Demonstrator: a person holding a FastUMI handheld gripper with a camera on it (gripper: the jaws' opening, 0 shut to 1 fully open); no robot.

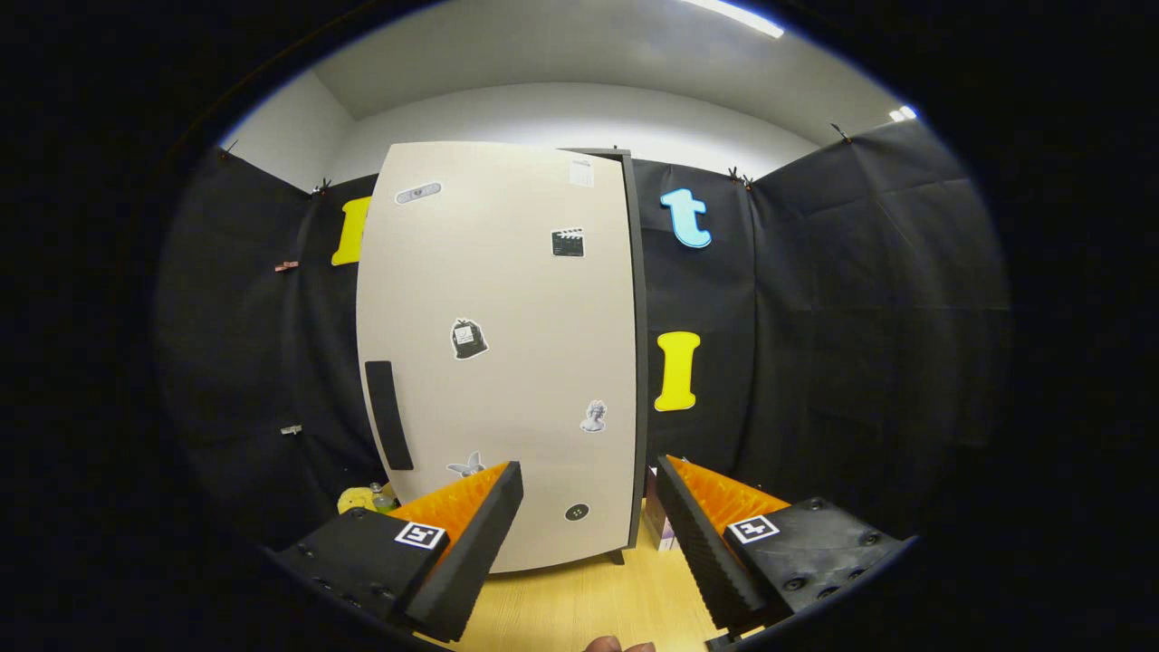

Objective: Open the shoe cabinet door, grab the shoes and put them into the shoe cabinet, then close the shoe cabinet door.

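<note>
Camera mount: rode on the tongs (589, 534), looking forward along the two fingers, which stood apart with nothing between them.
Facing: level, slightly upward, toward the closed door of the shoe cabinet (498, 353).
Height: low, just above the wooden floor (589, 598).
Nearness: close; the cabinet stood just beyond the fingertips.
Field: fisheye, taking in the ceiling (561, 54) and the booth wall (842, 317) at both sides.
</note>
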